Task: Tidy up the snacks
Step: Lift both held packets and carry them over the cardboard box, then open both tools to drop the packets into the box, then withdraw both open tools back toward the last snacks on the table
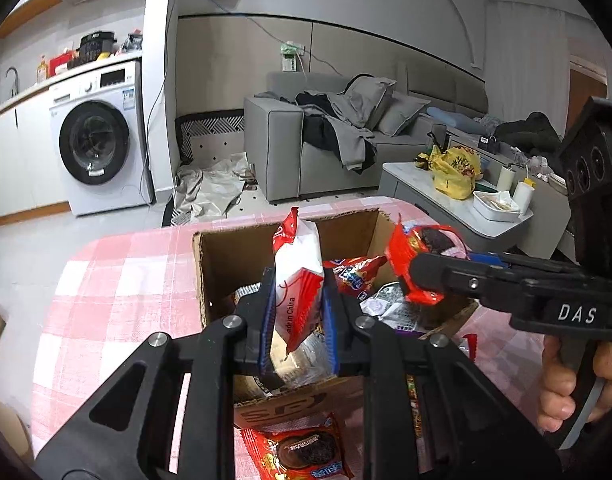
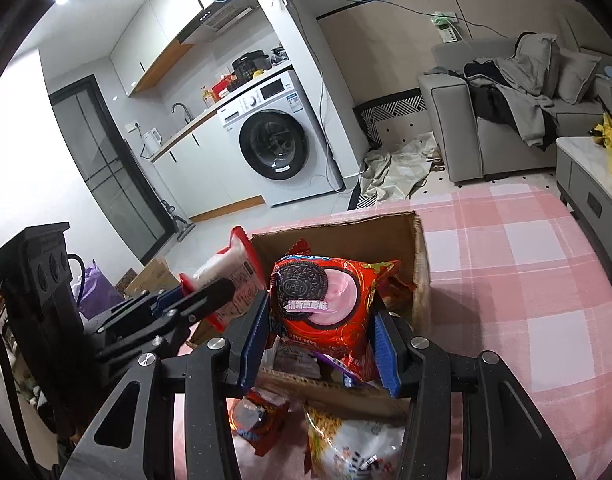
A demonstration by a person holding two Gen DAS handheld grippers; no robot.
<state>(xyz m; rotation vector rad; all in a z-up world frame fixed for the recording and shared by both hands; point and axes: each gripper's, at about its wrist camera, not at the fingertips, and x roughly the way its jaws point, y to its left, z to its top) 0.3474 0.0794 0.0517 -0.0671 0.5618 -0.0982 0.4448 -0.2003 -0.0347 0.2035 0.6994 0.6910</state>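
Both grippers were over the open brown cardboard box point(image 1: 226, 256): left gripper point(image 1: 298, 316) clamped a white-and-red wrapper pkt point(image 1: 298, 276), right gripper point(image 2: 321, 340) pinched a red Oreo pkt point(image 2: 325, 304), w/ collision or slip judged likely.

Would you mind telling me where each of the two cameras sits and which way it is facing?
Left wrist: on the left tongs, looking over the box toward the sofa; they grip a white packet, and the right tongs and a hand show.
Right wrist: on the right tongs, facing the box and washer; they hold an Oreo pack, with the left tongs alongside.
Shared: box, both packets, checked cloth, washer, sofa.
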